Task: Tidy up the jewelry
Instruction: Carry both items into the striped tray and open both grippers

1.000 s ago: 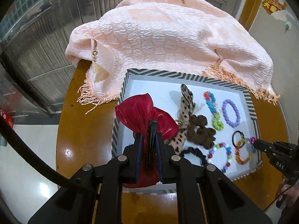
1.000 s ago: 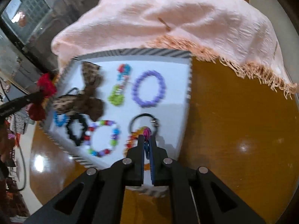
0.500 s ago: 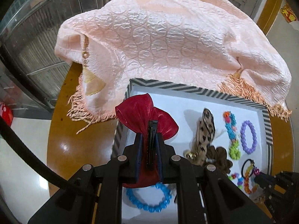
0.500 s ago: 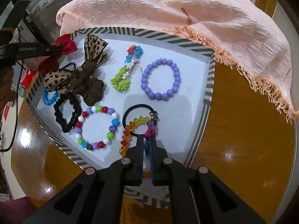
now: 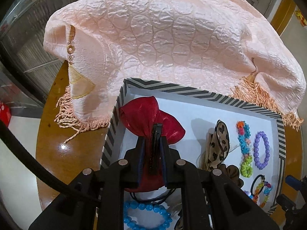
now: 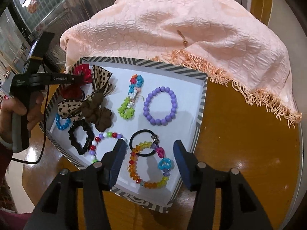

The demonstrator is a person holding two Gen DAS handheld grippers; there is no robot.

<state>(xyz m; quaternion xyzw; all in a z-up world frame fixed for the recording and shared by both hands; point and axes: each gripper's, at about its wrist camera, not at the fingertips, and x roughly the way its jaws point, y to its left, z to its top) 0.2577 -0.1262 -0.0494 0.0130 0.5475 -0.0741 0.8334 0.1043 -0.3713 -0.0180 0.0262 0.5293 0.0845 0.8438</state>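
Note:
A striped-rim white tray (image 6: 201, 103) (image 5: 172, 90) on a round wooden table holds the jewelry. My left gripper (image 5: 157, 132) is shut on a red fabric bow clip (image 5: 147, 115) at the tray's far left corner; it shows in the right wrist view (image 6: 80, 76). My right gripper (image 6: 148, 149) is open and empty over a rainbow bead bracelet (image 6: 145, 172) and a black hair tie (image 6: 142, 143) lying at the tray's near edge. A purple bead bracelet (image 6: 160, 105), a leopard bow (image 6: 99, 82) and a blue bracelet (image 5: 145, 216) lie in the tray.
A pink fringed shawl (image 5: 163, 30) (image 6: 182, 26) is heaped behind the tray and overhangs its far rim. A brown scrunchie (image 6: 97, 111), a black scrunchie (image 6: 80, 136), a multicolour bead bracelet (image 6: 107, 138) and a flower bead strand (image 6: 132, 95) also lie in the tray.
My right gripper has opened and let go of the rainbow bracelet, which now lies in the tray. My left gripper has carried the red bow toward the tray's far left corner.

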